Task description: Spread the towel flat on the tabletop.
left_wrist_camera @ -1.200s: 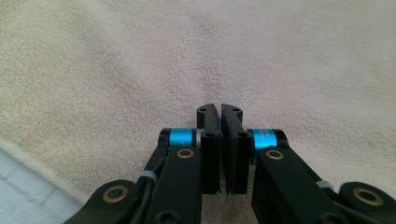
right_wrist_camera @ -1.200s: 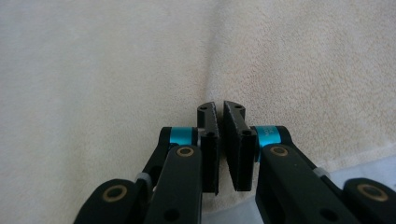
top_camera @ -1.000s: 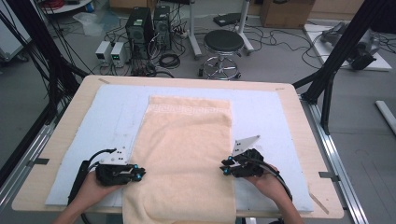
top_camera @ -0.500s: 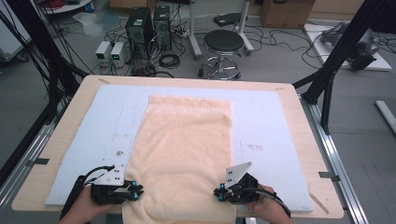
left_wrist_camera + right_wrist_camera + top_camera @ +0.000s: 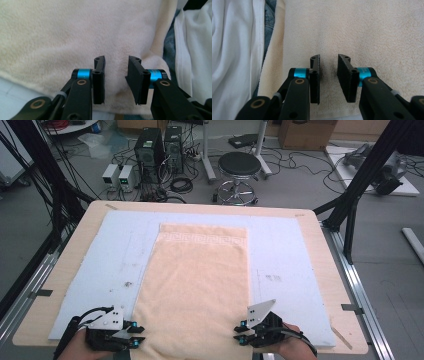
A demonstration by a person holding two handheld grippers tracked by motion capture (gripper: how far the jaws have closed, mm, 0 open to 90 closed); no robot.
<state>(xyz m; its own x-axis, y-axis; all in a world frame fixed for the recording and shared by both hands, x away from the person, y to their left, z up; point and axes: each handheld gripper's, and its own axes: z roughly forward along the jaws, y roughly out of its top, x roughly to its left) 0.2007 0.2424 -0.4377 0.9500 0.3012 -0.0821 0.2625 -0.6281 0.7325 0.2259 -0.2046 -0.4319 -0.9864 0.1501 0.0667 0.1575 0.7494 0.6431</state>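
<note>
The left gripper (image 5: 134,336) sits low at the near left corner of a cream towel (image 5: 200,285), its jaws pointing inward across the cloth; the right gripper (image 5: 239,334) mirrors it at the near right corner, so the towel's near edge runs between the two. In the left gripper view the jaws stand a little apart with a narrow gap, and the towel (image 5: 75,32) lies flat ahead of and beneath them; no fold of cloth rises into the gap and the pads press on nothing, so this gripper is parted and holds nothing, its jaws having just been opening. Just below its jaws the towel's hem ends and the pale blue mat (image 5: 15,92) shows at the lower left. In the right gripper view the jaws are likewise slightly apart over flat towel (image 5: 367,30), empty, and have also just been opening; to their left the towel's edge drops away toward white cloth (image 5: 232,62) and a strip of blue denim (image 5: 270,15). From above, the towel stretches away from both grippers toward the far side of the blue mat (image 5: 295,265) on the wooden table (image 5: 320,235), its patterned border (image 5: 202,239) at the end farthest from the jaws. A hand (image 5: 287,350) holds the right gripper at the table's near edge.
</note>
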